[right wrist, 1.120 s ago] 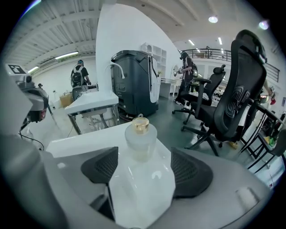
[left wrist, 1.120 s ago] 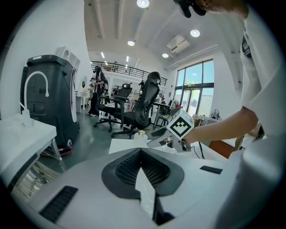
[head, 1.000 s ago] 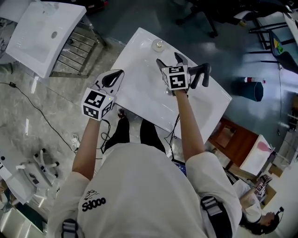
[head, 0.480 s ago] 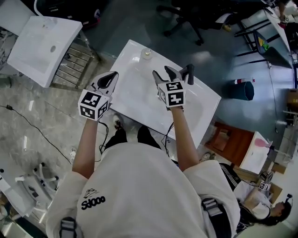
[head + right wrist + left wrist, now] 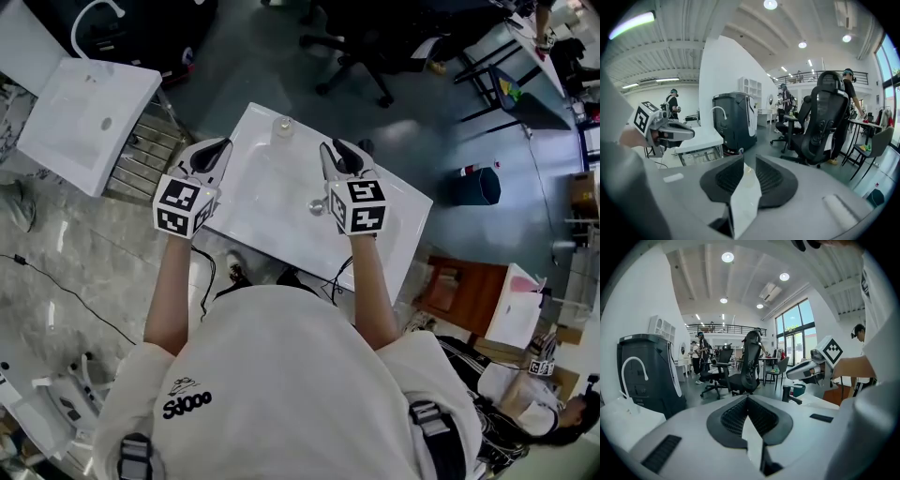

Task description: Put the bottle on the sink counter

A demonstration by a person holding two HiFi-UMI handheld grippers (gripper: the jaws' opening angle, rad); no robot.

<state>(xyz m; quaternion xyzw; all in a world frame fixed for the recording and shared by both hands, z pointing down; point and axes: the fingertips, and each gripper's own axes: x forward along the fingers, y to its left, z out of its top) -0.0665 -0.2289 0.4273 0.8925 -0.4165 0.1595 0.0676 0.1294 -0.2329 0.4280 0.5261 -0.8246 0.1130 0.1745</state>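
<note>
Head view: right gripper (image 5: 333,148) empty, jaws closing; left gripper (image 5: 223,146) pinched together, empty; bottle (image 5: 282,126) ahead, by sink counter (image 5: 267,220) edge, could be knocked off.

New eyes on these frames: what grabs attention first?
In the head view, a person holds two marker-cube tools over a white sink counter at centre: left tool shut, right tool closing with nothing between its jaws. A small clear bottle stands at the counter's far edge, just beyond the tools. A second white sink sits at top left.
</note>
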